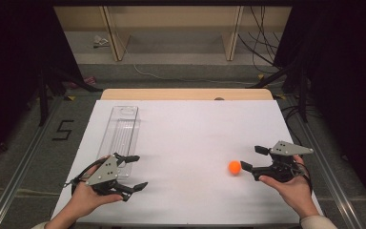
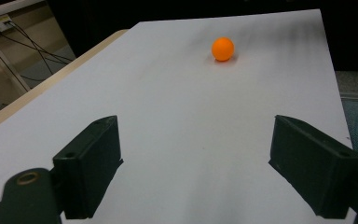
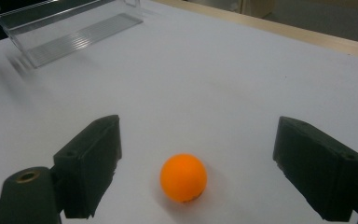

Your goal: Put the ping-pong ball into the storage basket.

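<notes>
the right tongs (image 1: 250,160) stand released, the orange ball (image 1: 234,167) resting on the white tabletop (image 1: 190,138) between their jaws, untouched. the left tongs (image 1: 134,172) gape released too, well apart from it.

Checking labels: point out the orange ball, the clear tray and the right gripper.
orange ball (image 1: 234,167), high view, middle of the ball.
clear tray (image 1: 124,112), high view, far end wall.
right gripper (image 1: 254,158), high view, midway between its open jaws' tips.
</notes>
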A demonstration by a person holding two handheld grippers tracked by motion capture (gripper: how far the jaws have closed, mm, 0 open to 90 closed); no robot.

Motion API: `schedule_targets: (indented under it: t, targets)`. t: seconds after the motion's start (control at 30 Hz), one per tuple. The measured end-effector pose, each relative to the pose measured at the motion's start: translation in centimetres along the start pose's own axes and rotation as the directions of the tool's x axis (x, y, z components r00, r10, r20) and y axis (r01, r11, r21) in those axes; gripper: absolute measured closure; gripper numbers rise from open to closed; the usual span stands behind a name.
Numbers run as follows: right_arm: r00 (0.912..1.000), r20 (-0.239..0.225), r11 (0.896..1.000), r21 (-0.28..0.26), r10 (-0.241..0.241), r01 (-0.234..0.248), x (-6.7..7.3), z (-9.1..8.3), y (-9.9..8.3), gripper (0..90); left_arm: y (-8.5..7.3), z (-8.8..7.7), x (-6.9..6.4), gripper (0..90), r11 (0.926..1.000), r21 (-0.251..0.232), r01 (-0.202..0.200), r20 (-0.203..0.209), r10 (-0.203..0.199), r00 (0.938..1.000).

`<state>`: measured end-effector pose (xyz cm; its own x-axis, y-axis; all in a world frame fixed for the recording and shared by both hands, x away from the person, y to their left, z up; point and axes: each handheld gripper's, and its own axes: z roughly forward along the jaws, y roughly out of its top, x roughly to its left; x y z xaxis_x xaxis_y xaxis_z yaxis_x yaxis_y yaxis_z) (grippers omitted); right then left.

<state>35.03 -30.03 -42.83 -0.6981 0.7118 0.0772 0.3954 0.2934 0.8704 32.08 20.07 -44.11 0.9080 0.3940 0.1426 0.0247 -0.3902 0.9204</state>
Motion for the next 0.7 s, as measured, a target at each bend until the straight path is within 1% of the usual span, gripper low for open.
schedule_targets:
  t: [0.23, 0.33, 0.43, 0.47, 0.5, 0.6, 0.7]
  targets:
    - [1.0, -0.007, 1.0, 0.013, 0.004, -0.004, 0.1, 0.2, 0.0, 16.2, 0.0, -0.1, -0.1, 16.1, 1.0, 0.001, -0.003, 0.001, 0.003, 1.0]
    - [1.0, -0.007, 0.999, 0.035, -0.006, 0.006, 0.1, 0.6, -0.1, 16.2, 0.1, -0.1, 0.0, 16.1, 1.0, 0.004, -0.008, 0.003, 0.008, 1.0]
    - [0.9998, -0.018, 0.998, 0.068, -0.01, 0.011, 0.1, 1.1, -0.2, 16.2, 0.1, -0.1, -0.1, 16.0, 0.9999, 0.007, -0.012, 0.008, 0.012, 0.9999]
    - [0.9998, -0.018, 0.998, 0.068, -0.01, 0.011, 0.1, 1.1, -0.2, 16.2, 0.1, -0.1, -0.1, 16.1, 0.9999, 0.007, -0.012, 0.008, 0.012, 0.9999]
    - [0.9997, -0.025, 0.997, 0.083, -0.008, 0.01, 0.1, 1.5, -0.2, 16.2, 0.1, -0.1, -0.1, 16.1, 0.9999, 0.007, -0.012, 0.009, 0.012, 0.9999]
    - [0.9996, -0.025, 0.996, 0.089, -0.01, 0.012, 0.0, 1.9, -0.2, 16.2, 0.1, -0.1, -0.1, 16.1, 0.9999, 0.007, -0.013, 0.009, 0.013, 0.9999]
    - [0.9994, -0.029, 0.993, 0.113, -0.019, 0.023, 0.1, 2.6, -0.2, 16.2, 0.1, -0.1, -0.1, 16.0, 0.9999, 0.006, -0.013, 0.009, 0.013, 0.9999]
